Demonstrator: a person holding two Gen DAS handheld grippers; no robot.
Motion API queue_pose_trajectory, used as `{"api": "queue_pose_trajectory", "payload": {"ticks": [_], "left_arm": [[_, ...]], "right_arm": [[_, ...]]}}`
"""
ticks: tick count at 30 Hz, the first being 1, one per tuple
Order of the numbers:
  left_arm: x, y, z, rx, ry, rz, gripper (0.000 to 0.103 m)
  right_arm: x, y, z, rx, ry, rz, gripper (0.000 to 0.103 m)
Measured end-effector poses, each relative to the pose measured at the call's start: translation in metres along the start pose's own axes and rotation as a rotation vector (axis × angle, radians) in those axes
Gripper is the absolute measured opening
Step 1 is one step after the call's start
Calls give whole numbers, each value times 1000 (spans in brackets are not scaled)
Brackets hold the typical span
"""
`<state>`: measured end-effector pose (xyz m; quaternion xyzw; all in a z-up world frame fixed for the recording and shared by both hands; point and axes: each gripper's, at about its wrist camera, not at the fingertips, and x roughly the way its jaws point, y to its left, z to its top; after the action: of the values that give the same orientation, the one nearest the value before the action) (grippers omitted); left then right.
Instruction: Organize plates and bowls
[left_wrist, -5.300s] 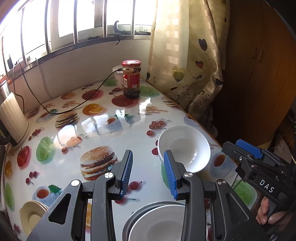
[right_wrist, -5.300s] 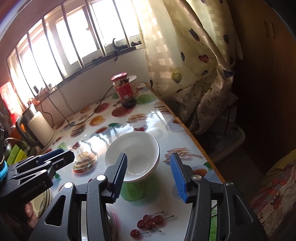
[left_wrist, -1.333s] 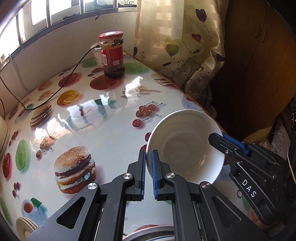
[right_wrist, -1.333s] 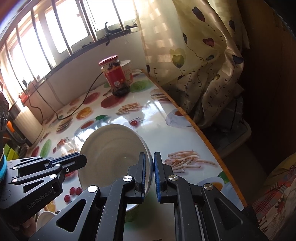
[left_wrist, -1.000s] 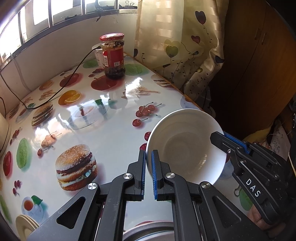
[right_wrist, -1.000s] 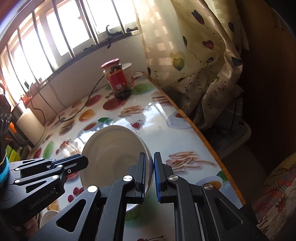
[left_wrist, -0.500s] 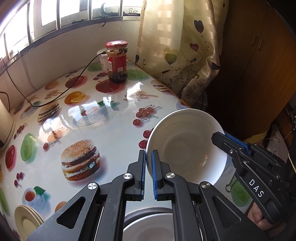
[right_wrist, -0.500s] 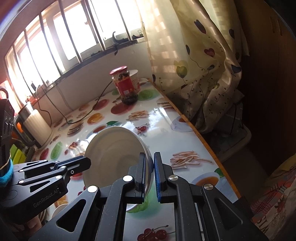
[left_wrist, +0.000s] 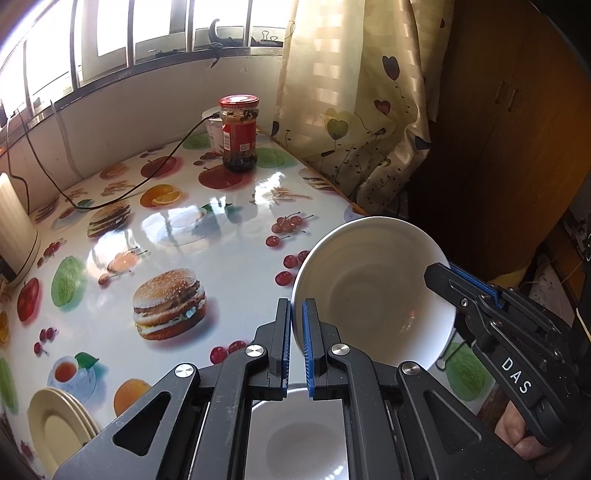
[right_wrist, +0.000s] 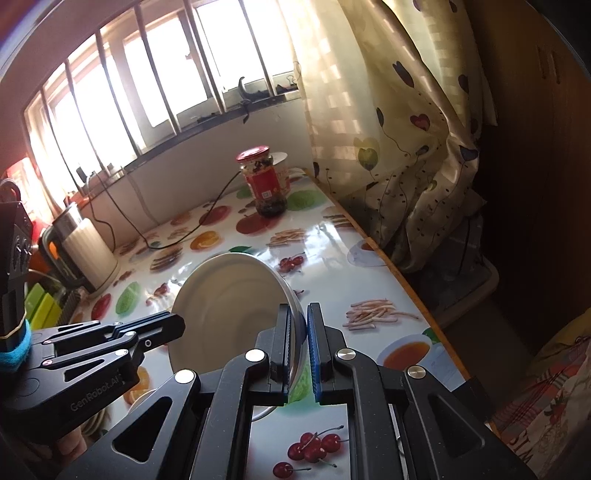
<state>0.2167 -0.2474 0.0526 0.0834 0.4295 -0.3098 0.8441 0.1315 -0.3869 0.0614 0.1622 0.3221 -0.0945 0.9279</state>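
Both claws, left (left_wrist: 293, 332) and right (right_wrist: 298, 338), stay clamped on opposite rims of our white bowl (left_wrist: 373, 291). We've lifted it off the worktop (left_wrist: 229, 258); lower centre, another bowl (left_wrist: 295, 439) has appeared, likely our stacking spot.

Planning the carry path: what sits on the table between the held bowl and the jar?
Nothing but bare printed tablecloth between the bowl and jar, in the left wrist view.

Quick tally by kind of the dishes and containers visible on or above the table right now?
White bowls: 2, one held bowl and one lower bowl
Stacks of yellow plates: 1
Jars: 1
White cups: 1
Total: 5
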Motion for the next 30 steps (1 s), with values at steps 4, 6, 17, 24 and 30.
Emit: {"api": "queue_pose_trajectory", "payload": {"ticks": [4,6,17,24,30], "left_arm": [[-6,0,-3,-4,-10,0,6],[-11,0,-6,-7,-15,-1,6],[-31,6,-21,-33,-40,-1,6],[-44,10,-31,-51,-57,-3,6],[-56,14,-40,-62,-71,1,6]], "right_arm": [[-8,4,-3,-6,-8,3,10],[-12,6,-5,-8,-11,6,10],[-31,18,-16,-28,-24,23,10],[-42,27,-22,-42,-32,34,10],[-49,35,-29,-51,-37,45,10]]}}
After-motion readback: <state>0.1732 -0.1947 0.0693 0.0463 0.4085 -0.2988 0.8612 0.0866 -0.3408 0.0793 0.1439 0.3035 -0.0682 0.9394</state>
